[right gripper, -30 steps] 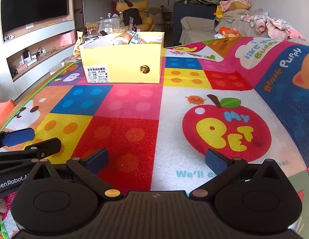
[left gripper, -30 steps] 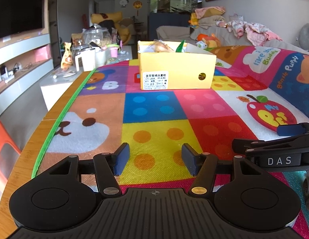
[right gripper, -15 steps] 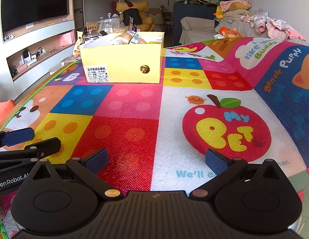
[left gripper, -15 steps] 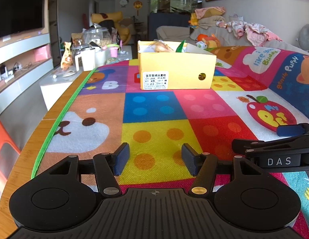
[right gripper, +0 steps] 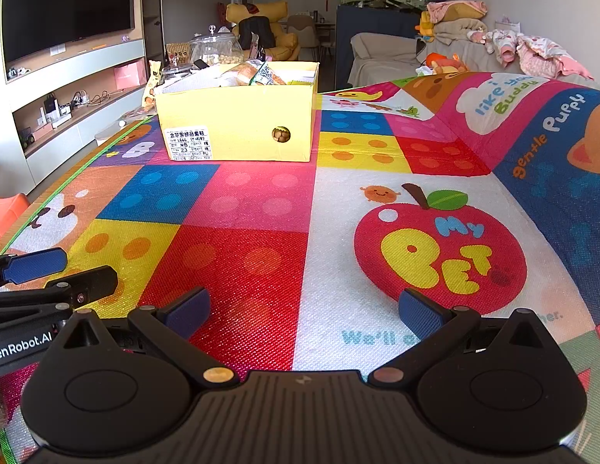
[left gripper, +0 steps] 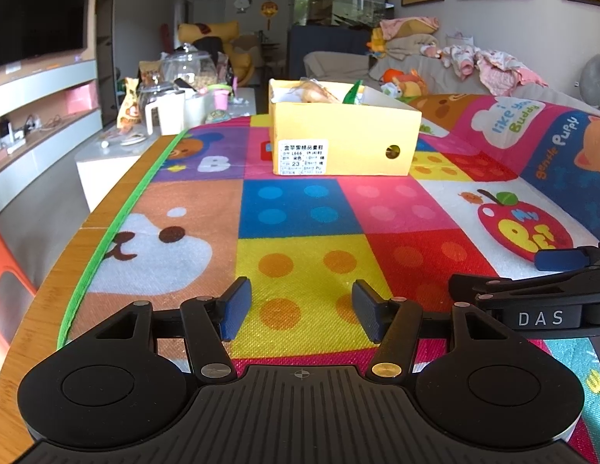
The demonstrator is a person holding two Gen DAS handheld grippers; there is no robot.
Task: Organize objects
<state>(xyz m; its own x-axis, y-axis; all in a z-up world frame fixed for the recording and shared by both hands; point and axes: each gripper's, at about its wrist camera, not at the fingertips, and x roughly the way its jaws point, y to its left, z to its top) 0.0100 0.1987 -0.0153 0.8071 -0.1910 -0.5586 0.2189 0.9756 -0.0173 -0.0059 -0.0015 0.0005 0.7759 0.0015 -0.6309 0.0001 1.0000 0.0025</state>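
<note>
A yellow cardboard box [left gripper: 344,141] [right gripper: 238,121] stands at the far end of a colourful play mat [left gripper: 300,216] [right gripper: 338,208] that covers the table. Snack packets and papers poke out of the box's open top. My left gripper [left gripper: 300,311] hovers low over the mat's near yellow square, open with nothing between its blue pads. My right gripper [right gripper: 303,309] sits to its right over the red and white squares, wide open and empty. Each gripper shows at the edge of the other's view.
The table's wooden left edge [left gripper: 106,208] runs beside the mat's green border. Beyond it stands a white side table with glass jars [left gripper: 187,67] and cups. A sofa with piled clothes [left gripper: 474,62] lies at the back right. An orange chair [left gripper: 5,297] is at lower left.
</note>
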